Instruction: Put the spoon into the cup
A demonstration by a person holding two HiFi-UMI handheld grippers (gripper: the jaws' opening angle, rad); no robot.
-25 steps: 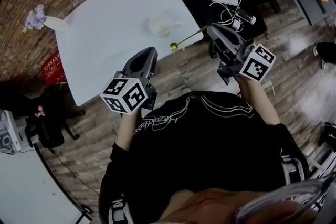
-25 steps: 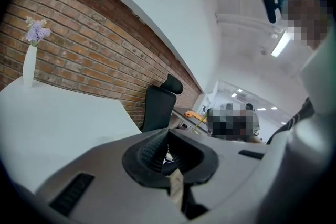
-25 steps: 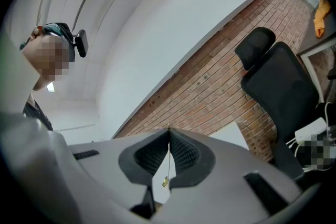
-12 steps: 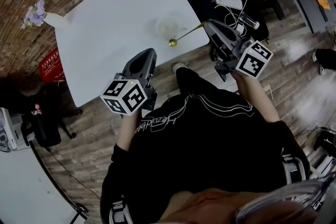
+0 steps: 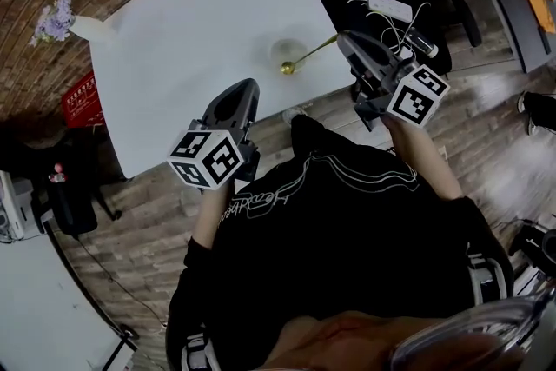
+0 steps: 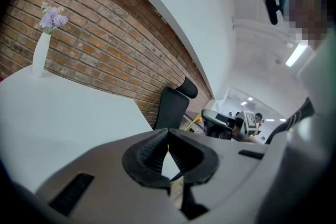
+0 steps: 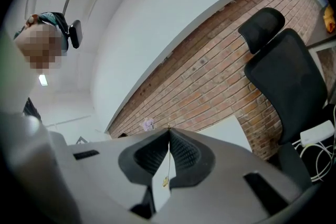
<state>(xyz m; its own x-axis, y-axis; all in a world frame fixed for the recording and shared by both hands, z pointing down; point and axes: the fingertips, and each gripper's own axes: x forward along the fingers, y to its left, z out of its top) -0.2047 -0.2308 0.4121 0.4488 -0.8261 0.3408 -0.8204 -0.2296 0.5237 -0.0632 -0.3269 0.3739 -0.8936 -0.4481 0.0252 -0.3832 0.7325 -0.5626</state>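
Note:
In the head view a pale cup (image 5: 285, 50) stands on the white table (image 5: 191, 39) near its right front edge. A thin gold spoon (image 5: 306, 55) slants from my right gripper (image 5: 345, 38) down to its bowl, which hangs at the cup's near rim; I cannot tell whether it is inside. The right gripper is shut on the spoon's handle, and the right gripper view shows the spoon (image 7: 168, 168) pinched between the jaws of the right gripper (image 7: 169, 136). My left gripper (image 5: 247, 88) hovers by the table's front edge, left of the cup. In its own view the left gripper (image 6: 168, 134) is shut with nothing in it.
A white vase with purple flowers (image 5: 61, 23) stands at the table's far left corner. Right of the table are a black office chair (image 7: 283, 81) and a white power strip with cables (image 5: 389, 7). A red sign (image 5: 83, 107) leans by the brick floor at the left.
My right gripper has carried the spoon left, from off the table's edge to the cup; its bowl now hangs at the cup's near rim. The left gripper stayed put.

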